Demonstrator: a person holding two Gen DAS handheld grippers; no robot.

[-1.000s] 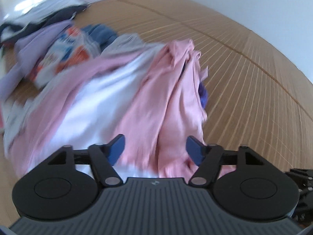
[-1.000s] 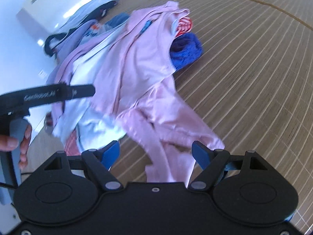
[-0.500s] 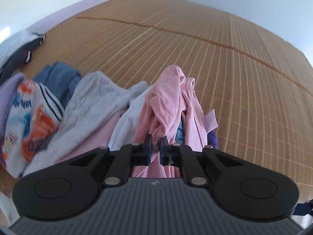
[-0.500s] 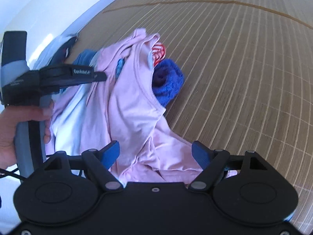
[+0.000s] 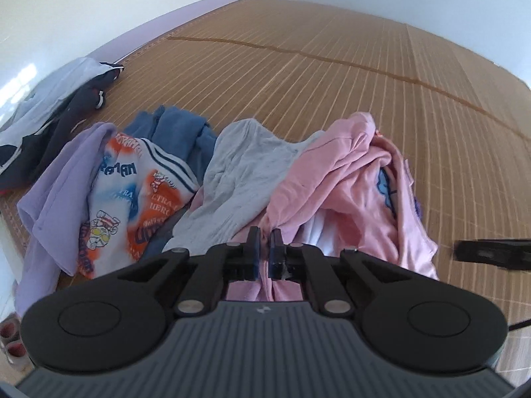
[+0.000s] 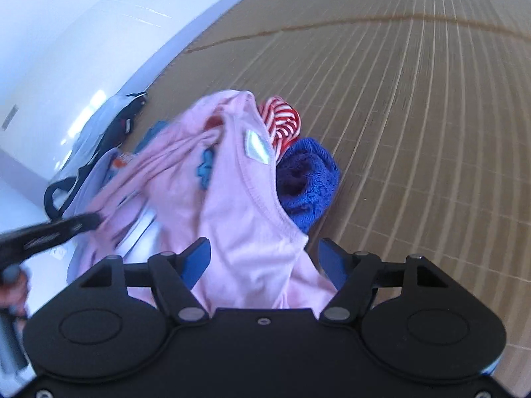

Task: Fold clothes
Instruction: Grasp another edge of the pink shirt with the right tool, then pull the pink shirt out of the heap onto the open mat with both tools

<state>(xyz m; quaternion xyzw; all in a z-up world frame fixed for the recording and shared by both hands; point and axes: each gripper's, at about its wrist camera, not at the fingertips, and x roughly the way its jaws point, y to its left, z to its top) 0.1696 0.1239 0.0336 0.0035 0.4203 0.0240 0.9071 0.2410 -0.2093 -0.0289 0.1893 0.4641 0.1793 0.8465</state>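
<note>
So the person has the left gripper (image 5: 264,248) pinched shut on a bunched fold of the pink shirt (image 5: 335,179), the pink cloth squeezed right between the two blue pads. The shirt is draped over the top of a messy pile of clothes sitting on the woven mat (image 5: 332,76), toward the mat's near side, with the far edge by the wall totally bare. The thing that matters here: the shirt runs away from both tools toward that far edge, collar end out front, and the right gripper (image 6: 264,258) has the nearer stretch of it lying right across its gap. Its jaws stand wide but are closing in, cloth between them though the pads aren't pressing on it yet. So the right hand looks to be the closer one for a second grab, just beside where the left one holds. A blue towel (image 6: 308,185) and a red striped piece (image 6: 282,121) sit tucked against the shirt's right side, touching it, so they could probably get dragged along if it's lifted. A printed white shirt (image 5: 132,192) and a grey top (image 5: 239,172) lie to the left in the pile.
</note>
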